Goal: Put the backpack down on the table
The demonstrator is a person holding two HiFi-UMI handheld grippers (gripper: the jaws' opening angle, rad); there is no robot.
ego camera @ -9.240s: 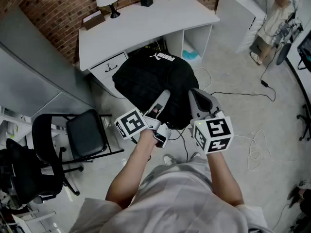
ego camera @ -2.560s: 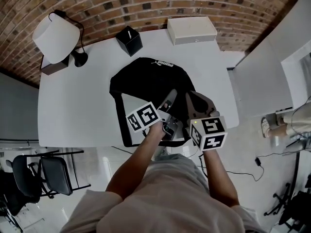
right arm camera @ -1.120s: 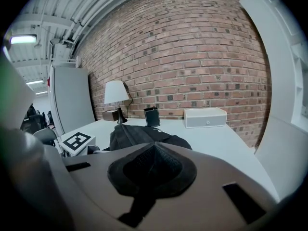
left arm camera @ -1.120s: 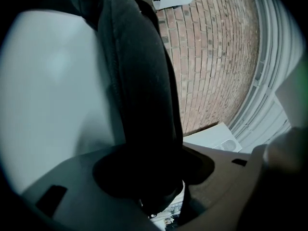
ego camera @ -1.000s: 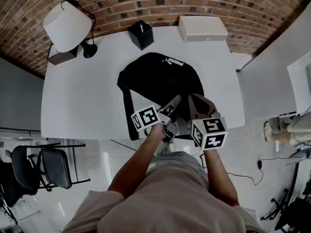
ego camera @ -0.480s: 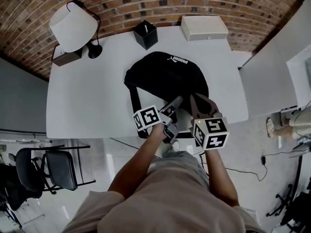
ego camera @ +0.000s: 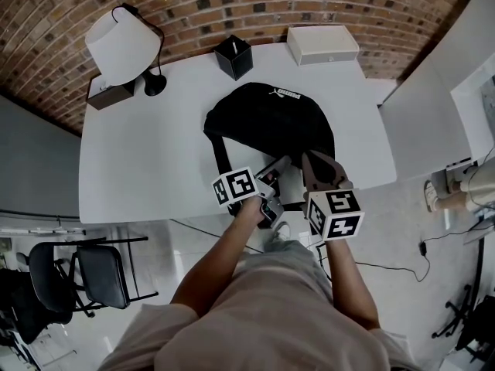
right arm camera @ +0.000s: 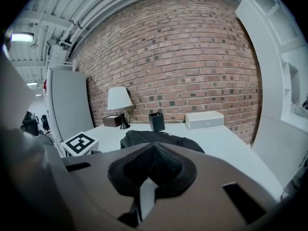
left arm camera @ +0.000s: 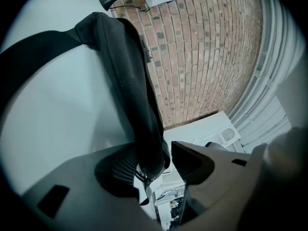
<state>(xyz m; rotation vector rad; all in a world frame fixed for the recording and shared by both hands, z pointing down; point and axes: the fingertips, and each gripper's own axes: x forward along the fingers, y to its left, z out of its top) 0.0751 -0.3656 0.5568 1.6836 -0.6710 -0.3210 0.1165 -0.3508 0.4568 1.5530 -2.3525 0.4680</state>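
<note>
The black backpack (ego camera: 271, 122) lies flat on the white table (ego camera: 139, 168), its logo end toward the brick wall. One shoulder strap (ego camera: 219, 161) loops toward the near edge. My left gripper (ego camera: 272, 170) is over that edge. In the left gripper view the strap (left arm camera: 125, 71) runs up from between the jaws, with my left gripper (left arm camera: 159, 160) shut on it. My right gripper (ego camera: 317, 167) hovers at the backpack's near right corner. In the right gripper view my right gripper (right arm camera: 151, 150) has its pads together with nothing between them, and the backpack (right arm camera: 161, 139) lies beyond.
At the back of the table stand a white-shaded lamp (ego camera: 122, 46), a small brown box (ego camera: 108, 95), a black pen holder (ego camera: 233, 56) and a white box (ego camera: 323, 43). A black chair (ego camera: 100, 277) stands on the floor at lower left. A white cabinet (ego camera: 421, 107) adjoins the table's right side.
The backpack, which hung over the floor beside the desk 9 s ago, now lies on the table. Over the last second both grippers and the backpack have kept their places.
</note>
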